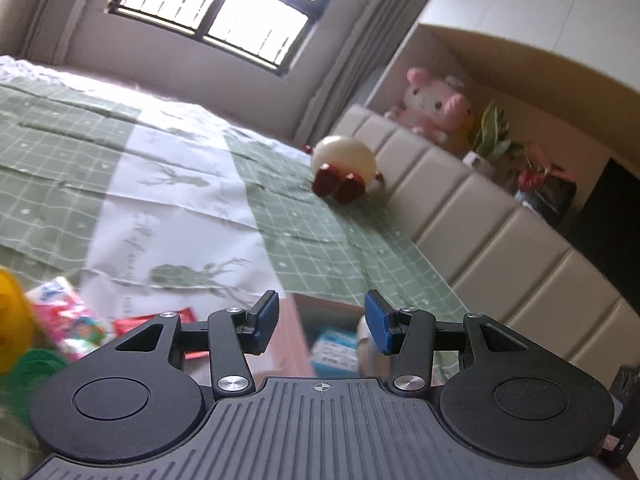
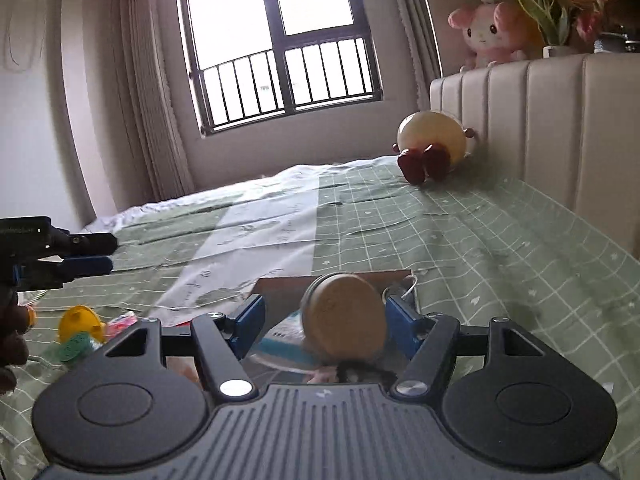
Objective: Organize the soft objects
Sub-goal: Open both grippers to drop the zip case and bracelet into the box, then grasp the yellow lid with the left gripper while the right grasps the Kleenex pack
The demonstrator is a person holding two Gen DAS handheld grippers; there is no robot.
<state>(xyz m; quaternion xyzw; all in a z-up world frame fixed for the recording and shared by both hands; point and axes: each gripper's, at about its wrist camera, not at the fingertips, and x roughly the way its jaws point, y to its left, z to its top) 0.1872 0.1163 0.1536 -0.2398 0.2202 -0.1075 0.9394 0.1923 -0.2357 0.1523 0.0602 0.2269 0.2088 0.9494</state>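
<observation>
Blue pads frame our right gripper (image 2: 324, 320), spread wide on either side of a tan disc (image 2: 344, 318) that sits between them without clear contact; we judge it released rather than grasped, though blur at the disc's edge leaves that uncertain. Below it lies an open box (image 2: 280, 280) on the bed (image 2: 500, 240), with a blue-and-white packet (image 2: 280, 344) and other contents too dim to name. Holding the disc over the box suggests, in our judgement, a drop-off point for gathered items.

Our left gripper (image 1: 322, 320) also stands open and holds nothing, poised above the same box (image 1: 320, 308), where a blue packet (image 1: 334, 354) shows between the fingers. It appears from the side in the right view (image 2: 86, 254), off to the left.

Beside the box, loose items wait on the green checked cover: a yellow toy (image 2: 80, 322), a green ring (image 2: 76, 346), and pink wrappers (image 1: 64, 320), all smeared or cropped by the frame edge.

Farther out, a round cream plush (image 2: 434, 142) with red feet leans against the padded headboard (image 2: 540, 120), well apart from both grippers. A pink plush (image 2: 492, 30) sits on the ledge above, next to a plant (image 2: 548, 16). Dark shapes at the right view's left edge cannot be identified.
</observation>
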